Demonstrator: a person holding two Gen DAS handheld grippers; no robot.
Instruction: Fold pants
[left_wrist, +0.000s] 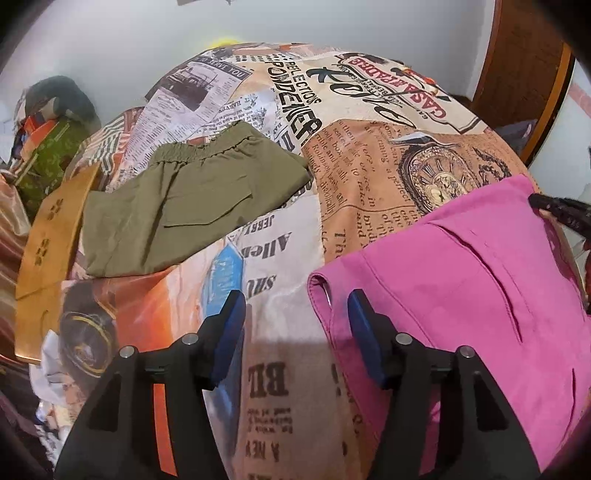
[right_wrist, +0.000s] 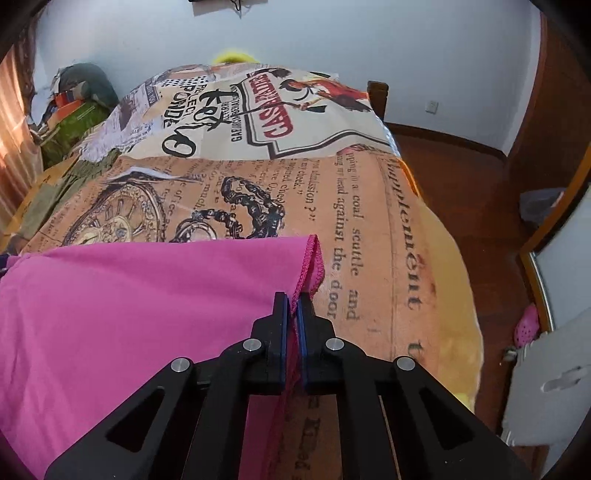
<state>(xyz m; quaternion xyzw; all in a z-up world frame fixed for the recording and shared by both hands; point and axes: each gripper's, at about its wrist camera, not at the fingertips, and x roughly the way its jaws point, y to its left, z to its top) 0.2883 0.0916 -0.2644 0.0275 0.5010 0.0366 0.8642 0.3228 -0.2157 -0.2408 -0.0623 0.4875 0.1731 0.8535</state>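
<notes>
Pink pants (left_wrist: 461, 288) lie on the bed's newspaper-print sheet (left_wrist: 288, 236) at the right of the left wrist view. My left gripper (left_wrist: 297, 308) is open and empty, its right finger resting at the pants' near left corner. My right gripper (right_wrist: 293, 306) is shut on the hemmed edge of the pink pants (right_wrist: 129, 314), holding that corner just above the sheet (right_wrist: 369, 229). The right gripper's black tip (left_wrist: 557, 212) shows at the pants' far right edge in the left wrist view.
Folded olive-green pants (left_wrist: 192, 206) lie on the bed to the left, beside a tan cardboard piece (left_wrist: 51, 236). A pile of clothes (left_wrist: 48, 147) sits at the far left. The bed's right edge drops to a wooden floor (right_wrist: 461, 177) with a white wall behind.
</notes>
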